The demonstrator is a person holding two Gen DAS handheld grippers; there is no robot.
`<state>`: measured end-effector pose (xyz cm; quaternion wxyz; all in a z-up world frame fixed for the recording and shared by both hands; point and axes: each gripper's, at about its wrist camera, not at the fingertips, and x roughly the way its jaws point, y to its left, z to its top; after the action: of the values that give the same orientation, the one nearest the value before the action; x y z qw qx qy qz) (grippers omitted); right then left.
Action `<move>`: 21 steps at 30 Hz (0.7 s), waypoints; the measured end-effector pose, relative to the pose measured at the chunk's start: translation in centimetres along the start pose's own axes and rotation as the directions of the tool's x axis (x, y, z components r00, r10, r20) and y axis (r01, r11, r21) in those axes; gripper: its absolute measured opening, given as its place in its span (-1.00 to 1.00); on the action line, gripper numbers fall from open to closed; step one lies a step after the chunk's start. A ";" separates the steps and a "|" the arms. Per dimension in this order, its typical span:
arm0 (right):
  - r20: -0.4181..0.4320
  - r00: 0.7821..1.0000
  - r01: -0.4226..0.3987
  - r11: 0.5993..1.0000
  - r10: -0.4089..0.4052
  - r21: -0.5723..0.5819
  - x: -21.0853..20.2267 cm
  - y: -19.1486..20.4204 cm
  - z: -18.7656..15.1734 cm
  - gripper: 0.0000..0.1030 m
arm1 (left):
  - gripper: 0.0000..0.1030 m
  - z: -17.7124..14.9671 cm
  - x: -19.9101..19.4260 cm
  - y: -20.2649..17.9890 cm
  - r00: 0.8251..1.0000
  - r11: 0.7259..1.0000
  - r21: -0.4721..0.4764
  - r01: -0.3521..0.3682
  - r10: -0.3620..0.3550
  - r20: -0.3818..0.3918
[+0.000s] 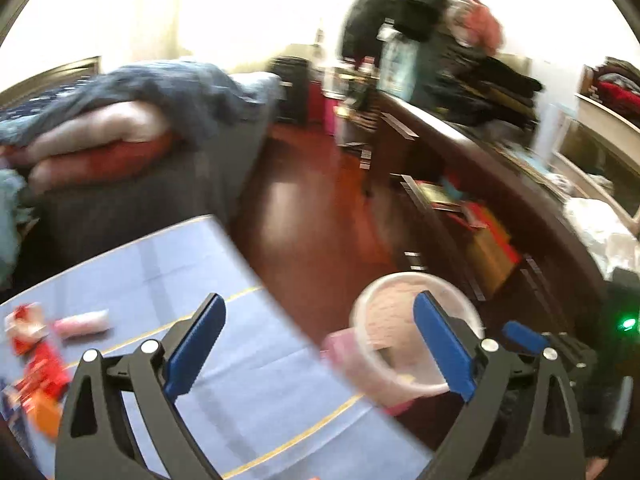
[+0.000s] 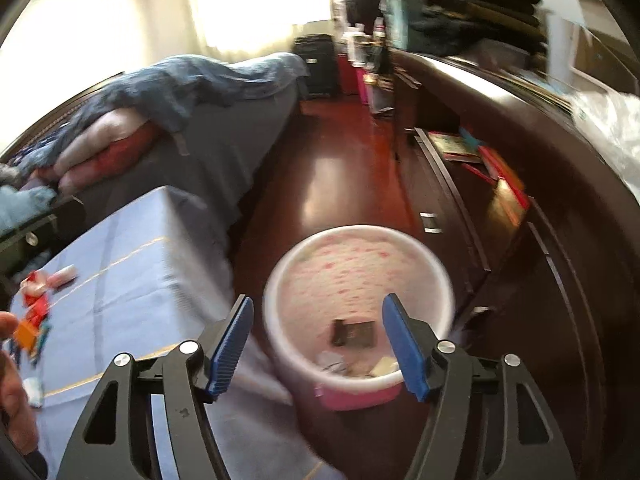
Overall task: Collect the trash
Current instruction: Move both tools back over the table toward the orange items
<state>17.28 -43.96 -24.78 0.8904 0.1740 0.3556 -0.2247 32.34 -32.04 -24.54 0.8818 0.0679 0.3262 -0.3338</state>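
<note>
Below, the pink bin sits on the dark floor, straight ahead between the spread, empty jaws of the right gripper, with scraps inside. Also spread and empty, the left gripper hangs over the table; red wrappers, blurred, perhaps snack packets, lie far left of its jaws.

Home bedroom: bed with rumpled blanket, dark wood dresser, piled clothes, wood floor.
</note>
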 end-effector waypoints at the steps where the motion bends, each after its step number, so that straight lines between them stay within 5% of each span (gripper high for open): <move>1: 0.000 1.000 -0.030 0.999 0.030 -0.019 -0.5 1.2 -0.1 0.38 | 0.88 -0.5 -1.1 1.4 0.999 0.999 -0.017 -0.041 0.041 0.002; 7: -0.018 0.987 -0.158 0.978 0.157 -0.139 -2.4 8.3 -1.3 0.40 | 0.89 -3.0 -5.4 8.8 0.977 0.969 -0.126 -0.214 0.213 -0.021; 14: -0.063 0.967 -0.256 0.932 0.248 -0.257 -3.3 15.2 -3.3 0.40 | 0.89 -6.0 -7.7 16.6 0.918 0.899 -0.187 -0.396 0.389 -0.072; 19: -0.089 0.959 -0.284 0.910 0.270 -0.301 -3.4 18.1 -4.4 0.40 | 0.84 -7.4 -5.6 20.6 0.916 0.896 -0.199 -0.396 0.372 -0.149; 21: -0.095 0.958 -0.285 0.907 0.269 -0.311 -3.3 18.9 -4.6 0.40 | 0.67 -7.8 -4.4 21.8 0.921 0.906 -0.189 -0.380 0.350 -0.172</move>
<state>22.48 -25.07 -22.72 0.9205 0.0808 0.3811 -0.0306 39.48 -10.28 -29.99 0.9069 0.0529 0.4007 -0.1195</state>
